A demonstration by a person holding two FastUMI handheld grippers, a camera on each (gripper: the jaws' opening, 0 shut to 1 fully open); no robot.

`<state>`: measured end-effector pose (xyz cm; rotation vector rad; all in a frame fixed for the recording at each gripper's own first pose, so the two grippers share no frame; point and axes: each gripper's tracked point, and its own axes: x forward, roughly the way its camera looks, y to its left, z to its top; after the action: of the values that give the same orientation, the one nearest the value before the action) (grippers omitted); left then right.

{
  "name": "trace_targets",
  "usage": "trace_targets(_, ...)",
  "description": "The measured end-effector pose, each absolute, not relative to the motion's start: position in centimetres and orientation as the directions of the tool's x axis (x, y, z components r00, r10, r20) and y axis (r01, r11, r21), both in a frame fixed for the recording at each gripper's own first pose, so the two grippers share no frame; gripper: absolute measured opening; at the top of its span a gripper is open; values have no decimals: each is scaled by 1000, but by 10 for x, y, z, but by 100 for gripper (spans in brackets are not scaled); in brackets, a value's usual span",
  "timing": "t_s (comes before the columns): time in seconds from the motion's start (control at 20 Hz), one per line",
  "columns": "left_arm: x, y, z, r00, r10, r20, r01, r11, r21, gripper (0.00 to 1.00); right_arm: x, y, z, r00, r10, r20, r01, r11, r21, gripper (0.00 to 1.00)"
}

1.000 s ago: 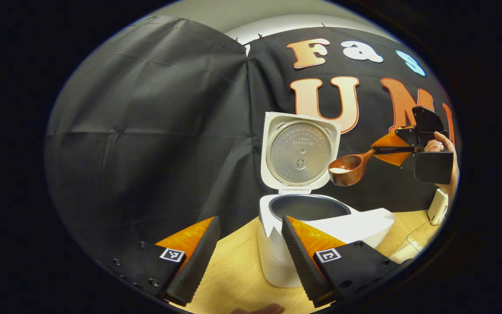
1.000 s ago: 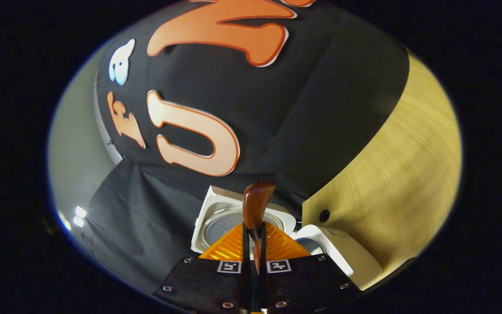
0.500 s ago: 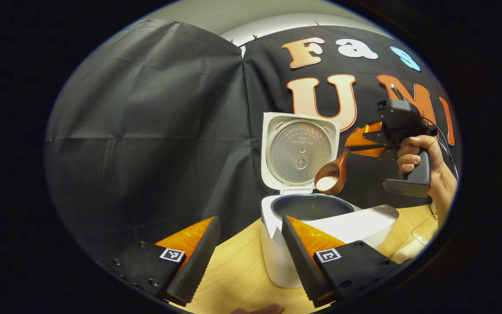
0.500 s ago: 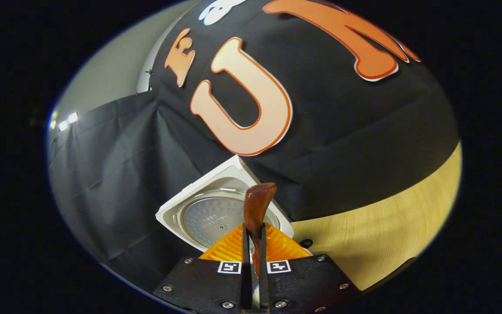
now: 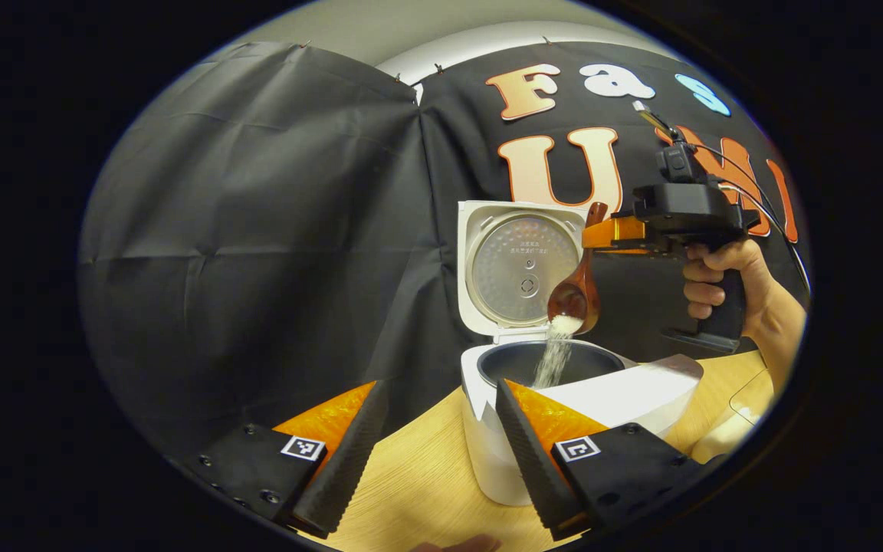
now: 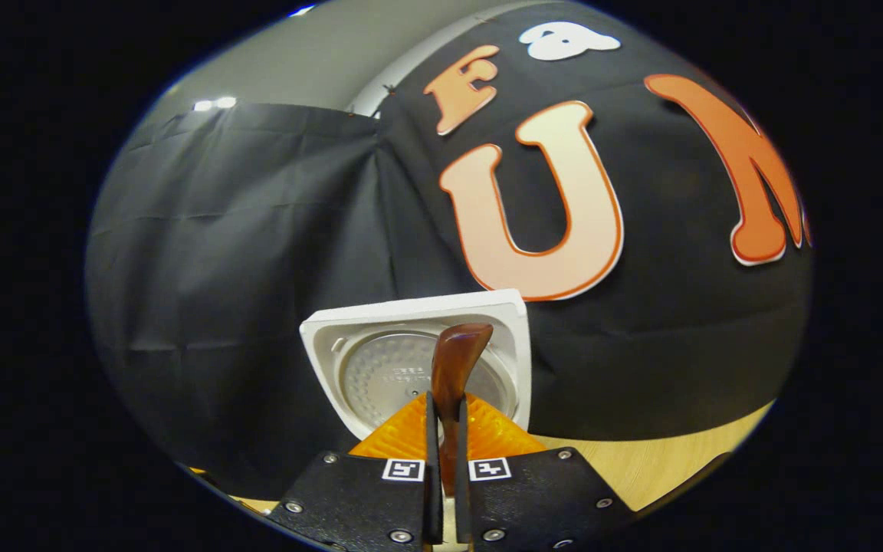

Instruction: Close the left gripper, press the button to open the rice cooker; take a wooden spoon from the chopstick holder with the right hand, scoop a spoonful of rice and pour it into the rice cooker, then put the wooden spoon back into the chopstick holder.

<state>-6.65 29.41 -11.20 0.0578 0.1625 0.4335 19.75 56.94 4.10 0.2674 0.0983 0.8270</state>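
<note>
In the left gripper view the white rice cooker [image 5: 602, 399] stands on the table with its lid [image 5: 526, 268] raised upright and the dark inner pot [image 5: 518, 362] exposed. The wooden spoon [image 5: 576, 295] hangs above the pot, bowl tipped down, and a stream of rice [image 5: 553, 360] falls from it into the pot. My right gripper [image 5: 602, 231], held in a hand [image 5: 717, 280], is shut on the spoon's handle. In the right gripper view the handle [image 6: 457, 360] sticks up between the shut right gripper [image 6: 445, 410], in front of the lid [image 6: 380, 360]. My left gripper [image 5: 439, 399] is open, low before the cooker.
The light wooden table [image 5: 418, 491] runs under the cooker and shows again as the table [image 6: 671, 460] at the lower right. A pale object [image 5: 725, 441] lies at the table's right edge. Black cloth walls close off the back and left.
The right gripper moved left toward the lid and rolled, tipping the spoon bowl downward. Rice that lay in the spoon now pours into the pot. The left gripper stayed put.
</note>
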Motion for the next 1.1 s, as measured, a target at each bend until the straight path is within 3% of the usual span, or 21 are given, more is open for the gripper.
trace_targets(0.25,-64,285,-115,902,408,-142,-389,910,143,93,192,568,53,630,772,90,-776,631,18,6)
trace_targets(0.5,-67,274,-102,912,396,-108,-378,913,155,93,185,564,53,582,807,94,-795,590,-139,7)
trace_targets(0.7,-75,275,-100,903,417,-106,-400,904,148,94,187,564,54,615,782,103,-782,621,-51,7)
trace_targets(1.1,-77,244,-86,915,394,-89,-384,917,112,94,190,510,59,719,695,19,-670,685,287,7)
